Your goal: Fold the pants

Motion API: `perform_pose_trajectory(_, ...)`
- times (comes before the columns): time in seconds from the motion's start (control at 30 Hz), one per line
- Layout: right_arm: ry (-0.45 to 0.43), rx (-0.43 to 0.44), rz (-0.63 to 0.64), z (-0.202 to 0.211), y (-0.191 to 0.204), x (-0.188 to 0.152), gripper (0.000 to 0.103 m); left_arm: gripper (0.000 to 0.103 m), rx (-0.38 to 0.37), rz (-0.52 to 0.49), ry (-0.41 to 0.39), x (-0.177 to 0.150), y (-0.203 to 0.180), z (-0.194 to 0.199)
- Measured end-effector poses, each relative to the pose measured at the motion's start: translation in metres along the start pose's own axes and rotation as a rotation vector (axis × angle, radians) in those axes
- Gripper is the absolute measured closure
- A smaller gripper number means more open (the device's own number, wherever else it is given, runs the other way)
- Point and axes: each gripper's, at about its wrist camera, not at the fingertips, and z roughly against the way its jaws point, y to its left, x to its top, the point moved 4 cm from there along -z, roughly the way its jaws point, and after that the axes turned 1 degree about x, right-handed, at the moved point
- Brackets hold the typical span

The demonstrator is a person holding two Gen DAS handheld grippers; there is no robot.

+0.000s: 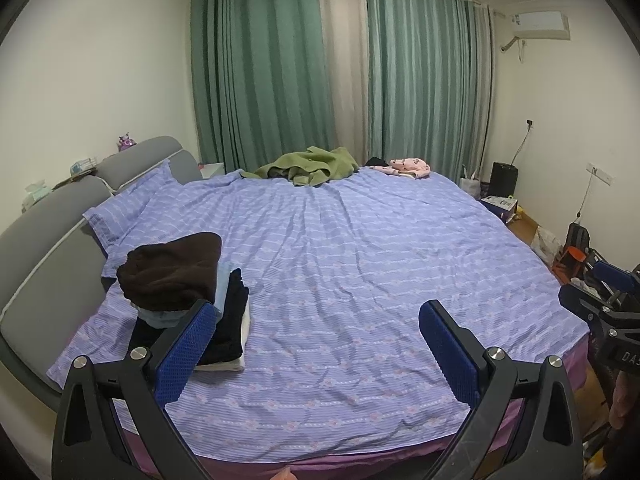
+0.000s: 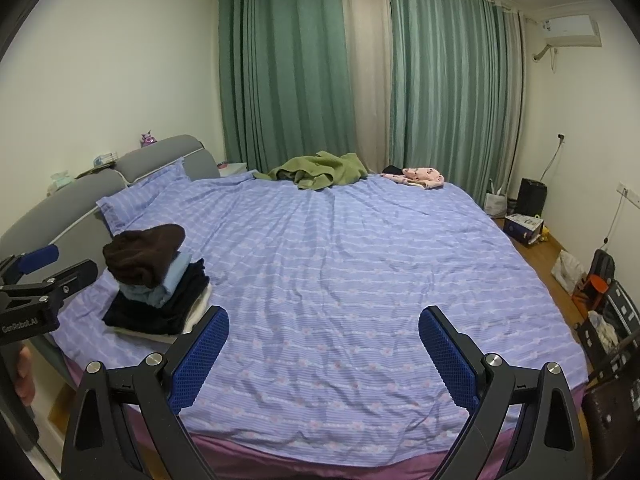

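Reaching target: green pants point(image 1: 312, 166), crumpled at far bed point(image 1: 360, 248) edge, straight ahead
Long axis: unreadable
Nearer: neither clearly
Left gripper point(image 1: 316, 344): spread, empty
Right gripper point(image 2: 324, 350): spread, empty

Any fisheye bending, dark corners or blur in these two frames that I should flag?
Left wrist view: strong barrel bend, the curtains bow and the bed bulges; corners are black. Right wrist view: same bend and dark corners; dim, flat indoor light, no glare. Both views look slightly soft, with the green garment lacking fine detail. The open left gripper and right gripper stay sharp.
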Motion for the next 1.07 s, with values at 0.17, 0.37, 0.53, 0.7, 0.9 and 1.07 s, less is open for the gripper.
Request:
perform_pose_trajectory(0.17, 0.004, -0.001, 0.001, 0.001, -0.001, -0.001, 0.006, 0.0, 0.008, -0.007, -0.001, -0.001, -0.004, 0.002)
perform_pose_trajectory(0.37, 0.007, -0.003, 0.001, 0.001, -0.005, -0.002, 0.006, 0.0, 0.008, -0.007, 0.001, -0.002, -0.005, 0.002)
perform_pose_trajectory(0.53, 0.012, -0.001, -0.002, 0.003, -0.01, -0.004, 0.006, 0.0, 0.021, 0.001, 0.008, -0.003, -0.006, 0.002)
perform_pose_trajectory(0.7, 0.017, -0.001, -0.001, 0.004, -0.011, -0.005, 0.006, 0.0, 0.023, 0.006, 0.018, -0.006, -0.01, 0.001)
perform_pose_trajectory(0.9, 0.023, 0.003, -0.001, 0.006, -0.021, -0.009, 0.006, 0.0, 0.023, 0.003, 0.024, -0.007, -0.012, 0.0)
perform_pose_trajectory(1.07, 0.034, 0.006, -0.006, 0.005, -0.029, -0.012, 0.006, 0.0, 0.026, 0.001, 0.039, -0.012, -0.02, -0.004)
